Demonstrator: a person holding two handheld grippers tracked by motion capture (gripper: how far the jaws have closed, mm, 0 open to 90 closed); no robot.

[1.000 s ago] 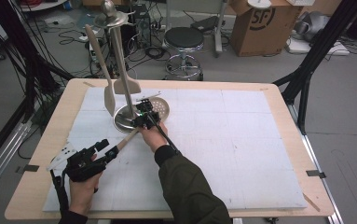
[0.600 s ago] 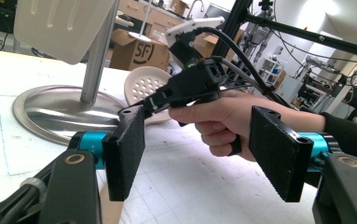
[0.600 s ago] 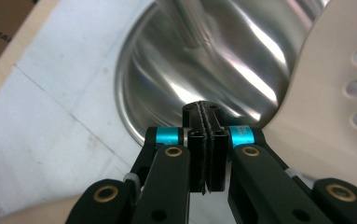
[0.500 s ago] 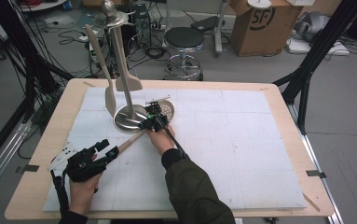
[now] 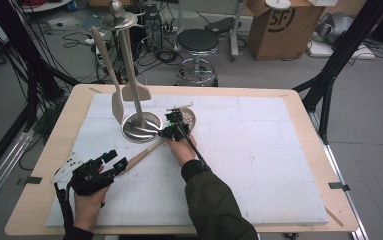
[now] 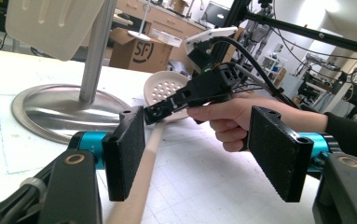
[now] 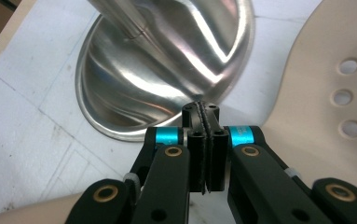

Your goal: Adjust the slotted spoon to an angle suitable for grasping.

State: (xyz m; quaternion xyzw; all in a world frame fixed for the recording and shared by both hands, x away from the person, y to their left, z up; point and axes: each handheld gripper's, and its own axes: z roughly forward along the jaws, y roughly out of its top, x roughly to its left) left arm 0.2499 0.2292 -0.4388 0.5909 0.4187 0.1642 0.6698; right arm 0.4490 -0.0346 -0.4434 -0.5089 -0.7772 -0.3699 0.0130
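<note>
At the near left of the tabletop (image 5: 279, 165), the left hand-held gripper (image 5: 110, 161) rests low with its jaws standing apart and nothing pressed between the pads; in its own view the wooden handle (image 6: 141, 177) of a slotted spoon (image 5: 185, 118) runs up just inside its left pad (image 6: 126, 154), and whether the two touch I cannot tell. Ahead of this hand-held gripper and to its left stands a metal stand (image 5: 140, 126) with a round shiny base, from which a pale spatula (image 5: 136, 92) and a second utensil (image 5: 117, 105) hang. Farther ahead and to its right is the right hand-held gripper (image 5: 171, 131), its jaws pressed together with nothing between them. Its tips hang just above the spoon, where the handle meets the pale bowl; the perforated bowl (image 7: 334, 116) lies right of these tips and the base of the stand (image 7: 167, 70) just beyond and left of them.
</note>
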